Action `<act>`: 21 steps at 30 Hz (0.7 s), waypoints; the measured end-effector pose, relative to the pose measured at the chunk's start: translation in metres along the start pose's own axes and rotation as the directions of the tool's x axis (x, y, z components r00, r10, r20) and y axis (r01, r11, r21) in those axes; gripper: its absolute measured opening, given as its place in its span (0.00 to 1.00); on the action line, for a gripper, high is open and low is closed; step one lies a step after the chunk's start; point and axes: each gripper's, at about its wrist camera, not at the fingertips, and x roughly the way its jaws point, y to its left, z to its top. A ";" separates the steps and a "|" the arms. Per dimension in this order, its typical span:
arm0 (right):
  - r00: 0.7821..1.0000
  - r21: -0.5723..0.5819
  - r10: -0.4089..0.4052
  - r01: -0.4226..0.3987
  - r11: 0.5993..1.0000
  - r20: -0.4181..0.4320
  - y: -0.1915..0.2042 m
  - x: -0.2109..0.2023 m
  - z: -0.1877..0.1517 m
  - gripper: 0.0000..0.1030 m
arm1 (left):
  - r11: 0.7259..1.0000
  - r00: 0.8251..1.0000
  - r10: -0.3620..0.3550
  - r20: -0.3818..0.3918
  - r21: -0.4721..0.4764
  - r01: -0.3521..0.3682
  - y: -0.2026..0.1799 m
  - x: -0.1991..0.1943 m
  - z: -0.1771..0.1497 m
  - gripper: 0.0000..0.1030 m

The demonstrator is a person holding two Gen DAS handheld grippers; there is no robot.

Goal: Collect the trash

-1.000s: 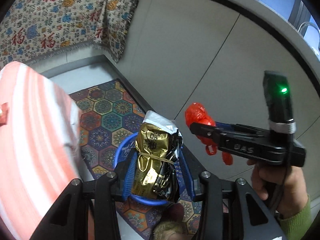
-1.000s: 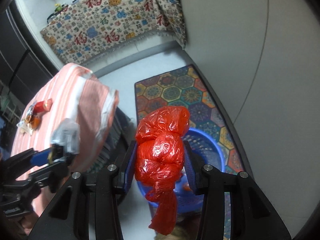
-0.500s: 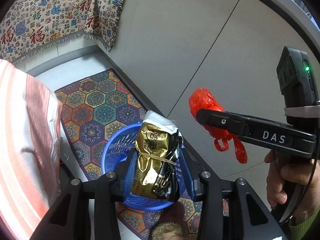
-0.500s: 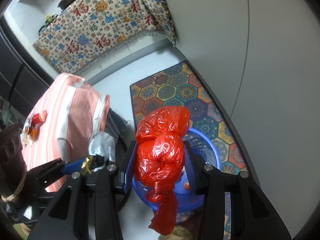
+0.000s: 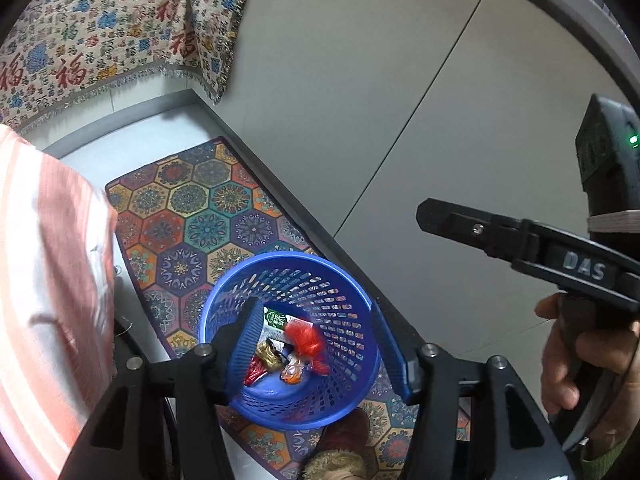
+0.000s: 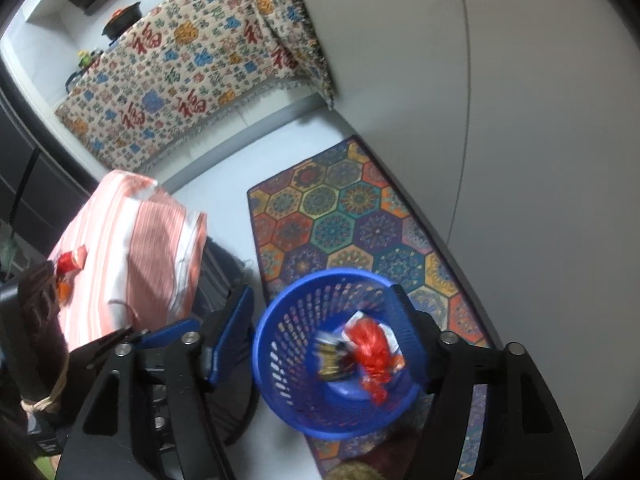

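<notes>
Both tools spread wide and empty above the blue basket [image 5: 288, 332].

On the left, left tool [image 5: 312, 340] gaping, nothing held; at the far left of the right view, more wrappers [image 6: 70, 262] waiting on the striped worktop [image 6: 132, 248], probably next to fetch. Centre: gold packet [image 6: 330, 362] and knotted red plastic bag [image 6: 370, 354] blurred inside the basket, crumpled, glossy, light. Right tool [image 6: 324, 332] equally agape, likewise empty. Drop step judged done; next, swing back for the leftovers.
</notes>
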 end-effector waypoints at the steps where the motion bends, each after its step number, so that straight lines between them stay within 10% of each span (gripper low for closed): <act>1: 1.000 -0.004 -0.012 0.012 1.000 0.007 0.001 -0.001 0.000 0.75 | 1.000 1.000 0.002 0.012 -0.001 -0.002 -0.001 -0.008 -0.001 0.55; 11: 0.981 -0.123 -0.156 0.170 0.978 0.115 0.041 -0.014 0.003 0.94 | 0.976 0.966 0.205 0.159 0.037 -0.213 0.030 -0.128 -0.046 0.55; 21: 0.991 -0.402 0.063 -0.011 0.915 0.115 0.196 -0.015 -0.036 0.98 | 0.891 0.890 0.436 0.133 -0.200 -0.407 0.162 -0.224 -0.129 0.55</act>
